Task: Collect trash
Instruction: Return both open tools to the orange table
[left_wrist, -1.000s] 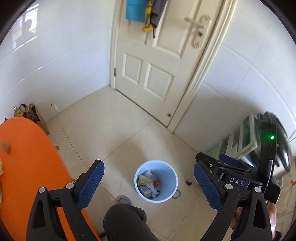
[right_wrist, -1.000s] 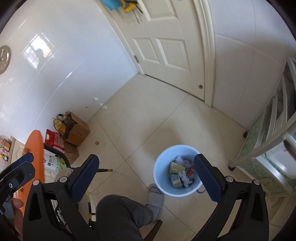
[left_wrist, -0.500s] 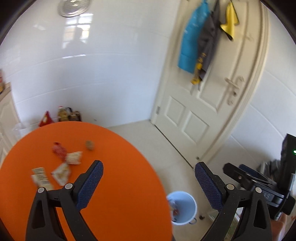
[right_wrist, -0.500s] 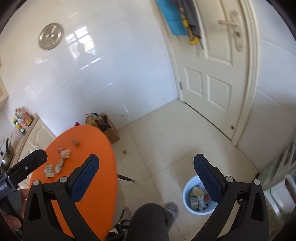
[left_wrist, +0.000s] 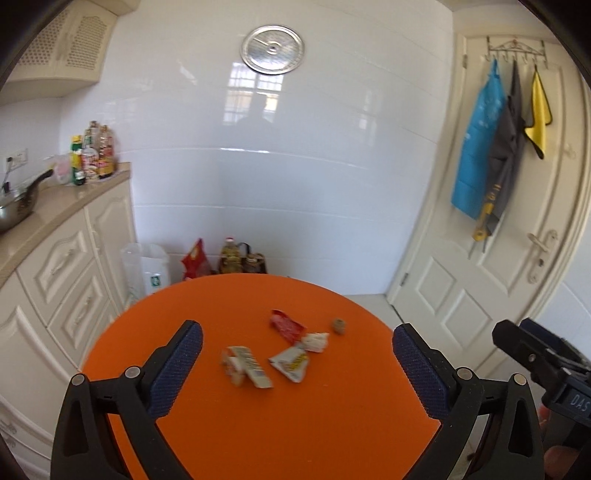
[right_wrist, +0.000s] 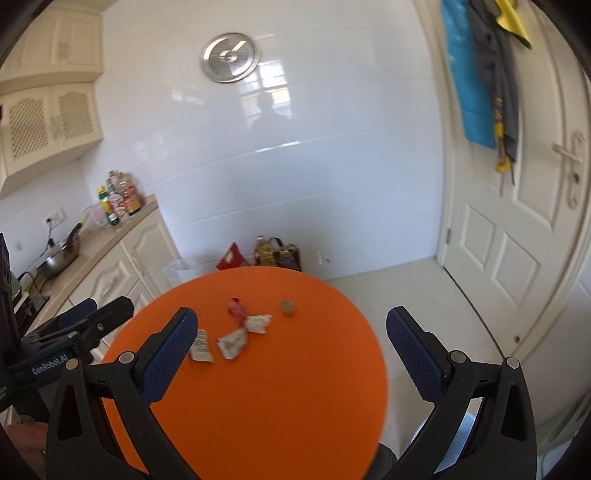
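Scattered near the middle of the round orange table (left_wrist: 258, 424) lie five bits of trash, all loose on the top. A red wrapper (left_wrist: 286, 325) lies farthest back, with a crumpled white scrap (left_wrist: 316, 341) just beside its right end. In front of those sit a white-and-yellow packet (left_wrist: 291, 365) and, to its left, a pale printed carton piece (left_wrist: 245, 365), blurred in both views. A small brown ball (left_wrist: 338, 325) rests apart at the right of the cluster.

The left gripper (left_wrist: 295, 365) hangs above the near half of the table, its jaws opening and already very wide, with nothing between the blue pads (left_wrist: 177, 373); the trash shows in the gap but lies well beyond the tips. The right gripper (right_wrist: 288, 354) is likewise spread wide and empty, aimed at the same pile from the right.

Behind the table stand cream cabinets (left_wrist: 66, 280), a counter with bottles (left_wrist: 92, 153) and a pan (left_wrist: 14, 206), a white tiled wall with a round metal disc (left_wrist: 272, 50), and a door (left_wrist: 509, 258) hung with cloths.
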